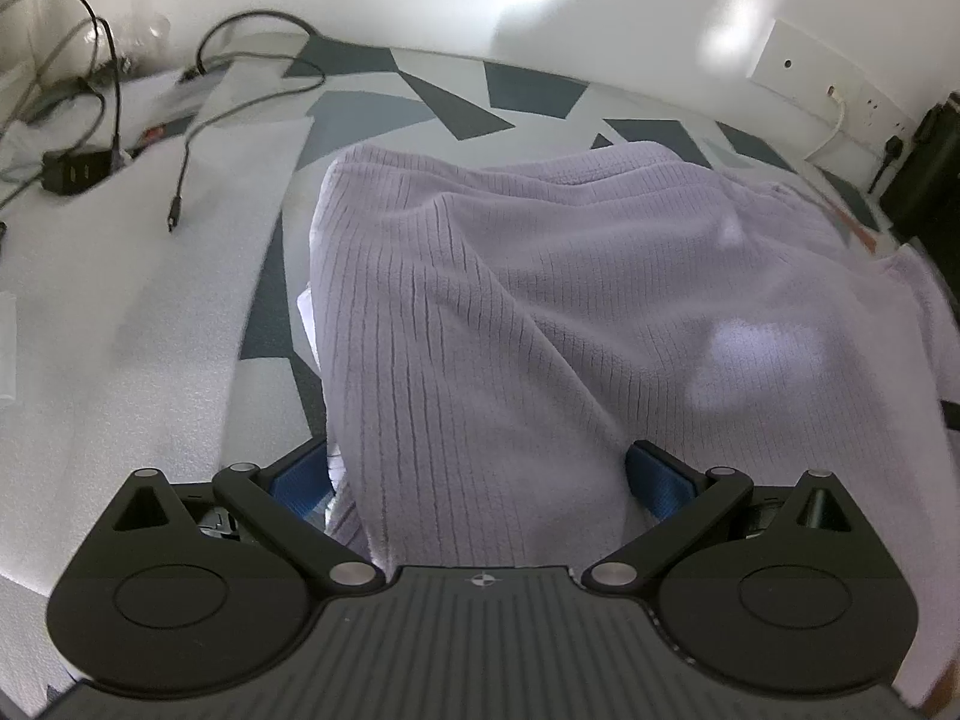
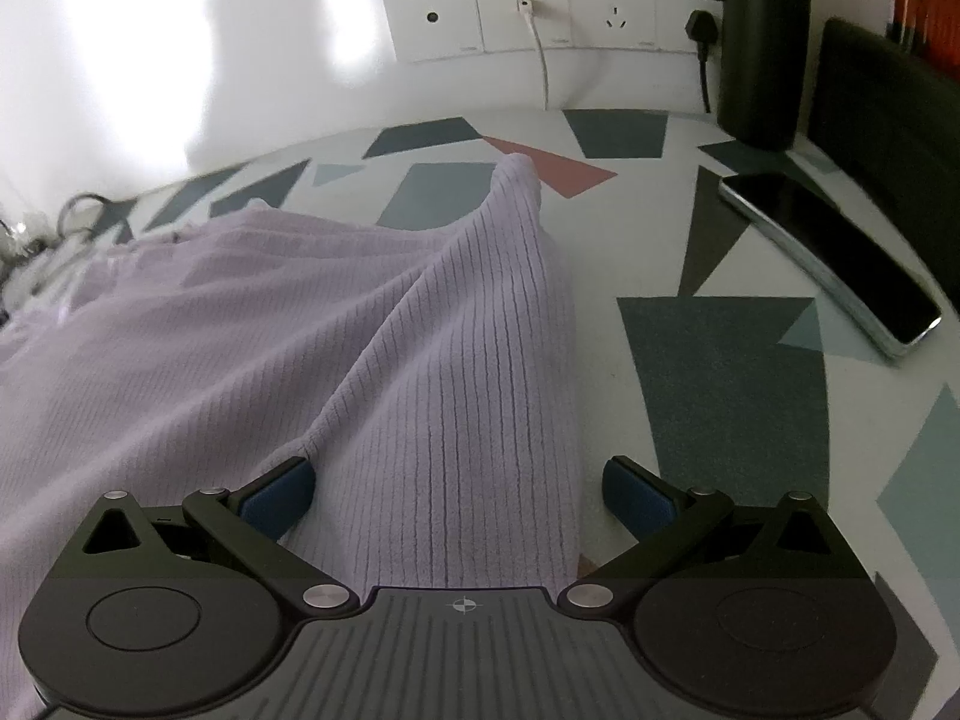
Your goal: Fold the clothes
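On the patterned tabletop point(image 2: 720, 372), a lilac ribbed garment point(image 1: 540, 300) runs straight ahead between the spread fingers of the left gripper point(image 1: 480, 474) and right gripper point(image 2: 459, 486), which straddle opposite edges, neither clamped shut.

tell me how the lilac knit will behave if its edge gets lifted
Likely floppy: the lilac knit already sags in soft folds and ridges on the table. Its fuzzy ribbed surface should grip rather than slip. It looks fairly thick, so probably a bit heavy, dragging and stretching as it rises.
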Motion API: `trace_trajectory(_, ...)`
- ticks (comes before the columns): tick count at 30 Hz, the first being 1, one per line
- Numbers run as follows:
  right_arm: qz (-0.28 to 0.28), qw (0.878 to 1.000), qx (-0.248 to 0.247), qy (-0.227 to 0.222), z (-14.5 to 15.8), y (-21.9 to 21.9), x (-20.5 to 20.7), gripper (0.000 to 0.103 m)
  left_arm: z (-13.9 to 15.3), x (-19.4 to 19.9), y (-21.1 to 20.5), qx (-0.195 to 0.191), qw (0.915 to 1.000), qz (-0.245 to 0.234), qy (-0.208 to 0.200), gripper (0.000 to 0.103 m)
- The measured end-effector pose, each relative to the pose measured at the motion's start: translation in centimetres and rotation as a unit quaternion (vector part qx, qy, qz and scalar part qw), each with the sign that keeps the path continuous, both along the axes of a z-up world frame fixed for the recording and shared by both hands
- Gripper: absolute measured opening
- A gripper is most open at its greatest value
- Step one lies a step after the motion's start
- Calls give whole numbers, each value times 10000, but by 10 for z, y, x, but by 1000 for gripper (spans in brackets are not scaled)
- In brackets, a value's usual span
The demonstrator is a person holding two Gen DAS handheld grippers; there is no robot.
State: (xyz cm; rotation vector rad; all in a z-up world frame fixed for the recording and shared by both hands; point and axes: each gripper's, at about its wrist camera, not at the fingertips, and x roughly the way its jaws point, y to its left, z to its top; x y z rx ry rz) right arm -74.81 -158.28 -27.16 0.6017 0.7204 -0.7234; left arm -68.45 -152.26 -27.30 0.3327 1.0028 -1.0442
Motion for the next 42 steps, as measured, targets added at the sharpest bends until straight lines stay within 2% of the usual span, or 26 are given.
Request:
trace_trajectory(5,-340,9955,604,-640,2,-18,-26,102,4,22,14,-160,9980,286,541,103)
trace_trajectory(7,-344,9946,661,-718,2,-19,-29,102,3,25,17,-228,9972,250,665,103)
trace_trajectory(10,-28,9978,512,-418,2,-14,-19,102,2,21,14,-221,9968,-150,759,103)
trace_trajectory(13,344,9974,530,-358,3,-6,-5,102,3,11,4,-132,9949,-607,801,103)
trace_trajectory(15,534,9960,598,-387,4,-1,7,102,3,7,0,-95,9955,-566,750,102)
trace_trajectory(20,554,9974,431,-149,6,11,36,102,1,9,1,-310,9937,-182,1058,101)
trace_trajectory(23,601,9976,349,-51,6,16,45,102,2,0,-4,-277,9953,-171,917,101)
trace_trajectory(25,500,9984,276,-55,6,18,48,96,2,-9,-8,-247,9966,-180,769,98)
trace_trajectory(27,292,9994,193,-79,8,21,48,64,4,-16,-12,-136,9985,-119,508,86)
trace_trajectory(29,188,9995,217,-101,10,21,47,53,7,-18,-12,-38,9994,-26,337,73)
trace_trajectory(30,168,9996,225,-86,11,20,46,49,7,-16,-11,-21,9994,23,350,70)
trace_trajectory(32,223,9995,203,-47,12,20,45,45,8,-10,-7,-6,9992,-13,388,59)
trace_trajectory(34,286,9993,238,-37,12,17,42,44,8,-7,-5,-13,9992,-88,389,56)
trace_trajectory(38,186,9991,285,-236,7,16,33,44,6,-1,-1,-26,9990,-237,391,55)
trace_trajectory(42,104,9998,122,72,10,26,46,44,7,-6,-2,18,9992,-319,256,55)
